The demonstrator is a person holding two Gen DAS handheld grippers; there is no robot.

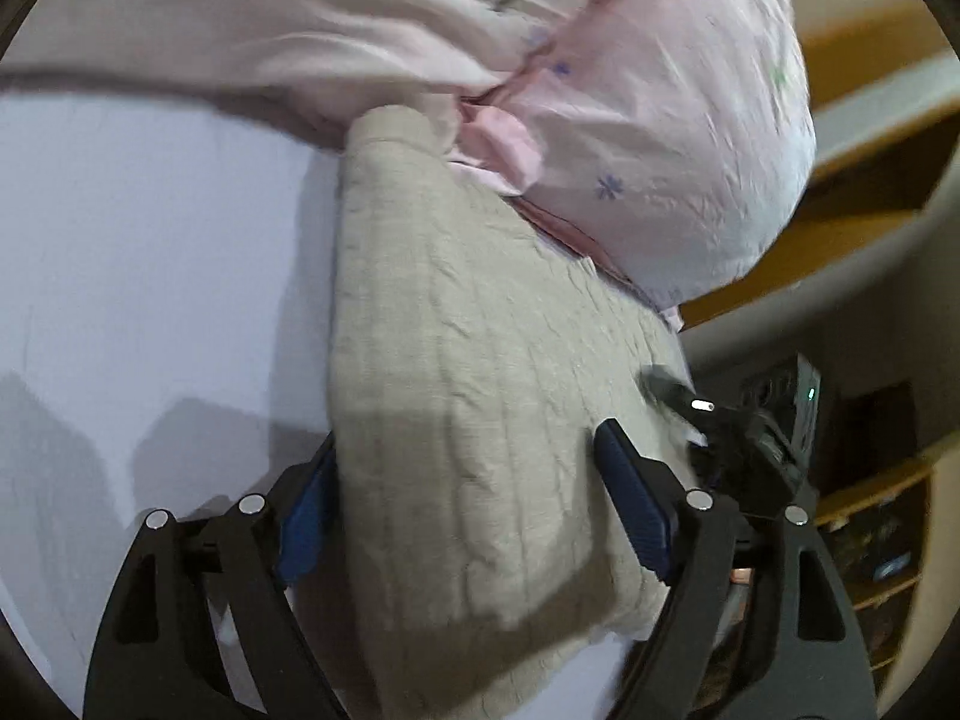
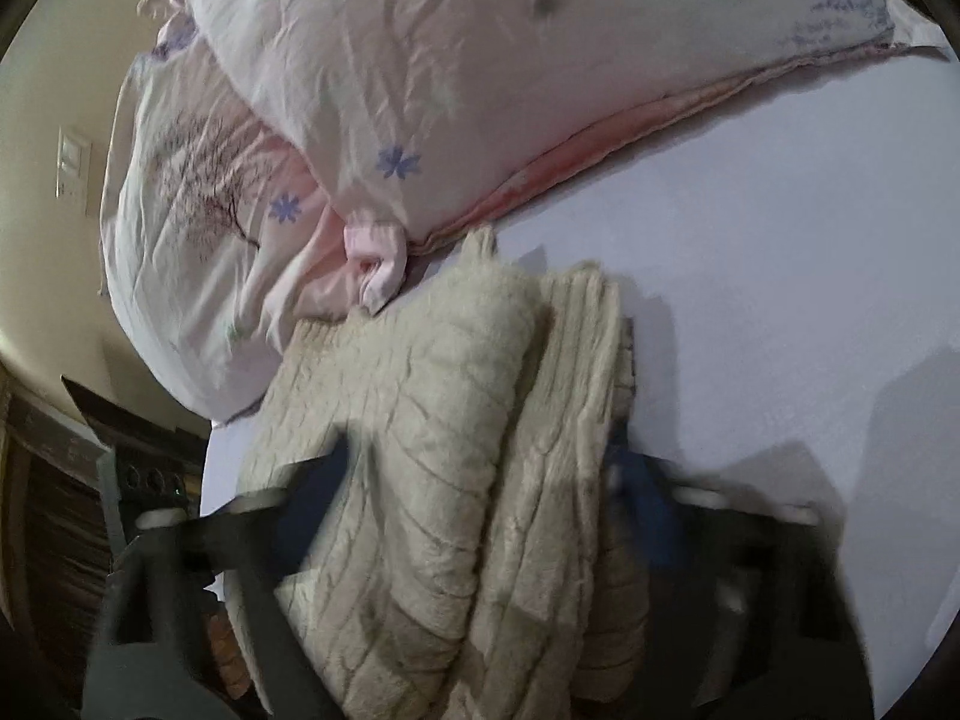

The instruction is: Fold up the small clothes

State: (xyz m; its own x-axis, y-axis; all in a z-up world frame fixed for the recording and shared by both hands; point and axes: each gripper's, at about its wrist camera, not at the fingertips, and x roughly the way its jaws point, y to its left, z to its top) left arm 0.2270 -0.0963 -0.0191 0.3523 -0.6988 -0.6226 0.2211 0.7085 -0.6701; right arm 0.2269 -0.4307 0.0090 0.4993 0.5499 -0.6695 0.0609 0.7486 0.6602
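White bedsheet spreads beneath a folded beige cable-knit sweater, which lies just beside a pink flower-printed pillow. Thick, soft and floppy, the knit likely sags unless taken at a folded edge through all layers. Left hand-held gripper stands wide, its blue pads flanking the sweater. Right hand-held gripper also straddles the bundle, wide open; whether it is pinching the knit I cannot tell.

Both wrist cameras sit close above the folded beige sweater, looking forward along their fingers toward twelve o'clock, sharing it and the pink bedding beyond.
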